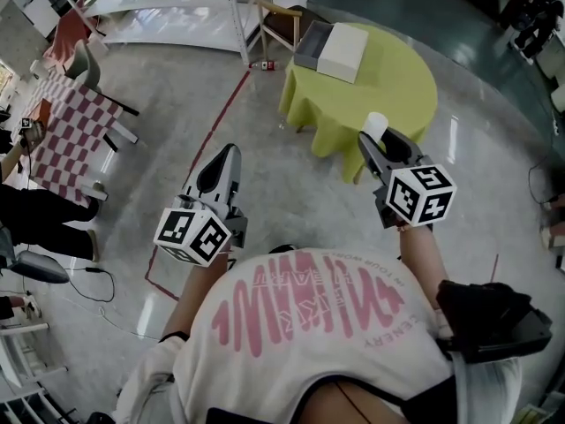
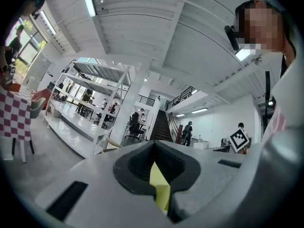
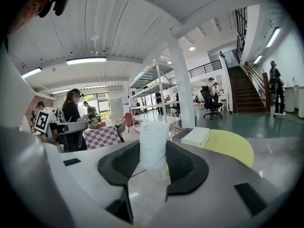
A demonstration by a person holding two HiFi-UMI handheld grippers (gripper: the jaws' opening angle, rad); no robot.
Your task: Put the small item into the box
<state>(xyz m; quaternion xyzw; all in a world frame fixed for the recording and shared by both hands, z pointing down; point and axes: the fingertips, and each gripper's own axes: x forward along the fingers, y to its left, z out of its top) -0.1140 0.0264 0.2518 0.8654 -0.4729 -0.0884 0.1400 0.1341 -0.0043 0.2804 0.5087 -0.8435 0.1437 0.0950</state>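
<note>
left claw (image 1: 229, 152), right claw (image 1: 371, 140) = 2 | box (image 1: 342, 52) 1 | small item (image 1: 377, 124) 1 | green table (image 1: 399, 88) 1

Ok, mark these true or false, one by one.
1. The right gripper is shut on a white packet. True.
2. The box stands on the checked table. False: it stands on the round green table.
3. The packet is in the box. False: it is between the right gripper's jaws, well apart from the box.
4. The box sits near the table's far edge in the head view. True.
</note>
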